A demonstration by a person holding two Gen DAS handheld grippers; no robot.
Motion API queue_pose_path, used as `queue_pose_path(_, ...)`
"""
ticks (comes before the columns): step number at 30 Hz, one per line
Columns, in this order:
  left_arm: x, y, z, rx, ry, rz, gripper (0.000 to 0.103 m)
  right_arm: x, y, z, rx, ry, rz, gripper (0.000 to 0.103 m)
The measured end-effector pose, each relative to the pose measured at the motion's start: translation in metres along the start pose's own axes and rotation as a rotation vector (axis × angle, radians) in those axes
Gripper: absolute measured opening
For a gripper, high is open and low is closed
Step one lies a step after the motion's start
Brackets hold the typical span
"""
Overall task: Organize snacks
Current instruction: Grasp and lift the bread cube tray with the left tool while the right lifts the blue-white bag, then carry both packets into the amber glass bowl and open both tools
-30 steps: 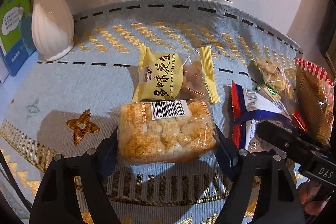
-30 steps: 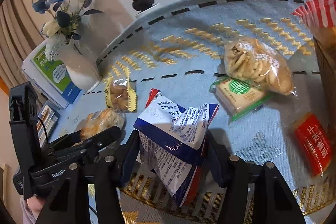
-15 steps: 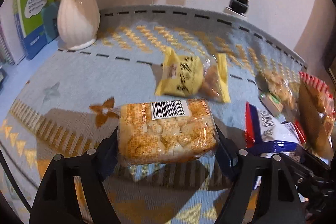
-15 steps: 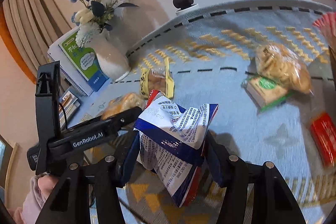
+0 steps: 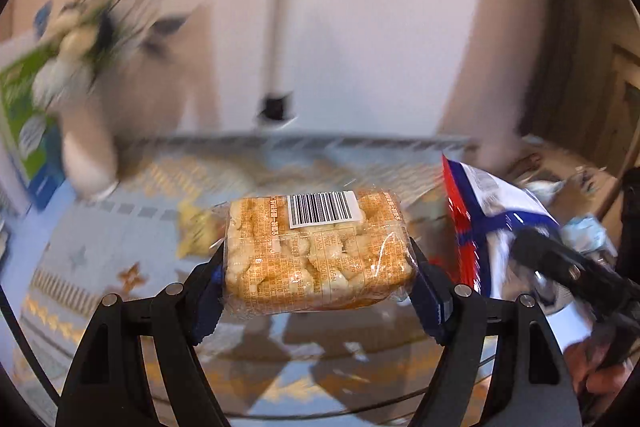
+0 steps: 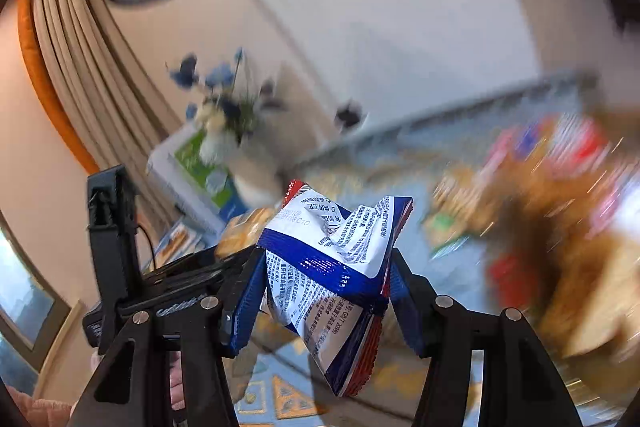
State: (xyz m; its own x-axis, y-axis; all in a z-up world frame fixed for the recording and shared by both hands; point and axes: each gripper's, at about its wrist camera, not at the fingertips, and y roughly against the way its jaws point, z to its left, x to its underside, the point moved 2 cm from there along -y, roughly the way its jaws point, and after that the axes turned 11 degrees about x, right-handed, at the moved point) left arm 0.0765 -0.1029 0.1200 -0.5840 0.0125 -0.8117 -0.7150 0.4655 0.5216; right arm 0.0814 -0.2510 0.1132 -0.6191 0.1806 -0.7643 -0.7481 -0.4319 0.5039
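Note:
My left gripper [image 5: 318, 267] is shut on an orange snack pack [image 5: 318, 251] with a white barcode label and holds it above the table. My right gripper [image 6: 324, 275] is shut on a crumpled blue, white and red snack bag [image 6: 332, 267], also lifted. That bag shows at the right of the left wrist view [image 5: 492, 211]. The left gripper's body [image 6: 160, 291] and the orange pack [image 6: 244, 231] show at the left of the right wrist view. A yellow peanut pack [image 5: 196, 231] lies blurred on the tablecloth behind the orange pack.
A patterned blue tablecloth [image 5: 100, 227] covers the table. A white vase with blue flowers [image 5: 86, 155] and a green book [image 5: 24, 115] stand at the back left. A blurred brown basket with snacks [image 6: 560, 227] is at the right. A lamp pole [image 5: 280, 27] stands behind.
Both grippers have risen and tilted up with their packs, so the table sits lower and the wall fills more of each view. Both views are now motion-blurred.

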Motion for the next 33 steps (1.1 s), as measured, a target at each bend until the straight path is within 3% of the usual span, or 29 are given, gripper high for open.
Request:
queue_pose_path(6, -0.029, -0.015, -0.085, 0.156, -0.123, -0.01, 0.077, -0.053, 0.051, -0.064, 0.129, -0.046, -0.112, 0.057)
queue_pose_path(14, -0.003, -0.078, -0.179, 0.327, -0.238, 0.106, 0.077, -0.088, 0.073, -0.154, 0.283, -0.149, -0.132, 0.057)
queue_pose_path(15, 0.001, -0.087, -0.187, 0.355, -0.25, 0.131, 0.08, -0.089, 0.073, -0.163, 0.288, -0.166, -0.131, 0.057)
queue_pose_path(16, 0.006, -0.097, -0.194, 0.378, -0.261, 0.171, 0.092, -0.088, 0.071, -0.171, 0.291, -0.18, -0.121, 0.06)
queue_pose_path(17, 0.011, -0.107, -0.2, 0.388, -0.272, 0.219, 0.1, -0.088, 0.067, -0.178, 0.304, -0.191, -0.097, 0.072)
queue_pose_path(18, 0.015, -0.119, -0.205, 0.375, -0.289, 0.277, 0.102, -0.088, 0.06, -0.186, 0.333, -0.201, -0.059, 0.084)
queue_pose_path(19, 0.018, -0.124, -0.205, 0.345, -0.298, 0.284, 0.102, -0.087, 0.055, -0.19, 0.366, -0.208, -0.031, 0.103)
queue_pose_path(21, 0.017, -0.127, -0.202, 0.325, -0.296, 0.273, 0.102, -0.084, 0.055, -0.197, 0.414, -0.217, -0.03, 0.103)
queue_pose_path(27, 0.011, -0.128, -0.173, 0.298, -0.237, 0.276, 0.102, -0.083, 0.068, -0.198, 0.422, -0.241, -0.049, 0.103)
queue_pose_path(33, 0.001, -0.112, -0.144, 0.257, -0.189, 0.25, 0.102, -0.091, 0.073, -0.173, 0.421, -0.236, -0.08, 0.103)
